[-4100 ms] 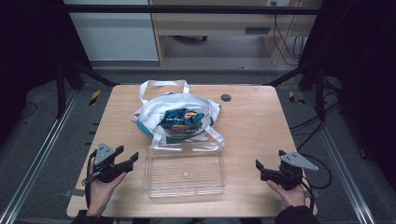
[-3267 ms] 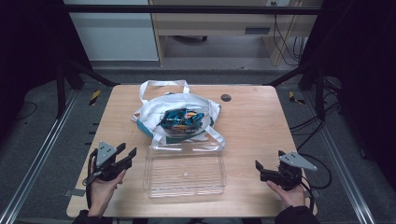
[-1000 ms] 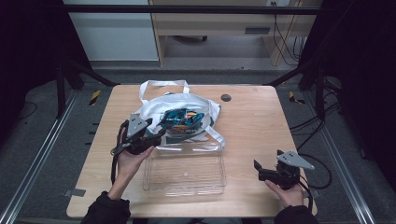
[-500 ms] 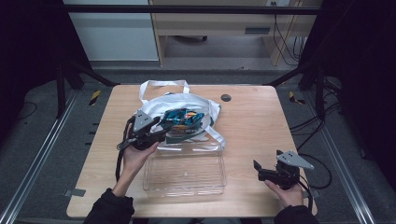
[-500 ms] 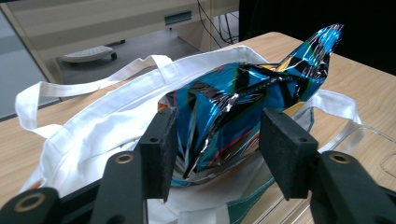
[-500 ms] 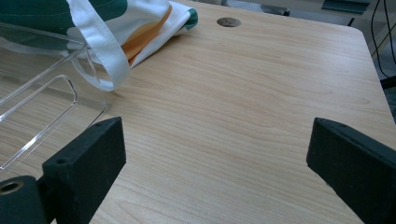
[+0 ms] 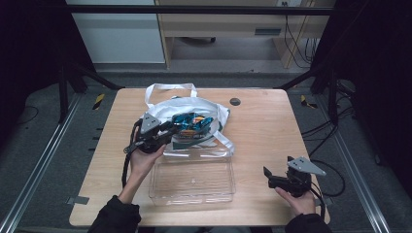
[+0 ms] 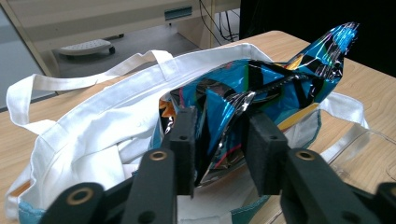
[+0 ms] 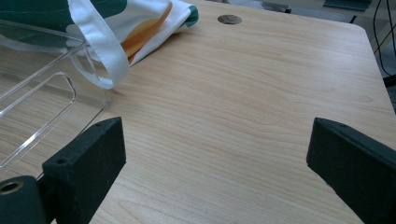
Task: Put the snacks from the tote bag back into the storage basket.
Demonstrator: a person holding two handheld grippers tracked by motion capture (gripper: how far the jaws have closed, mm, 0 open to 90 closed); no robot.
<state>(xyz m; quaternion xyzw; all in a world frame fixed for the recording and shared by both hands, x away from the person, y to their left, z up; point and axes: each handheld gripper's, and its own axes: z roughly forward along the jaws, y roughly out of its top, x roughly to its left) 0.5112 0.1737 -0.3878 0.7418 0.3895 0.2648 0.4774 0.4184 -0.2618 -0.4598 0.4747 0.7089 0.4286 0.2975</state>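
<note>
The left tongs (image 8: pixel 219 140) pinch a shiny blue foil packet (image 8: pixel 271 88) that sticks up out of the white bag (image 7: pixel 194 109) at the far middle of the tabletop (image 7: pixel 272 131). A clear tray (image 7: pixel 192 179) sits just in front of the bag, one strap draped over its rim. The right tongs (image 7: pixel 268 175) rest open, empty, near the tabletop's front right corner.

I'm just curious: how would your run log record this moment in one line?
left gripper: jaws around snack bag in tote | right gripper: open, idle
</note>
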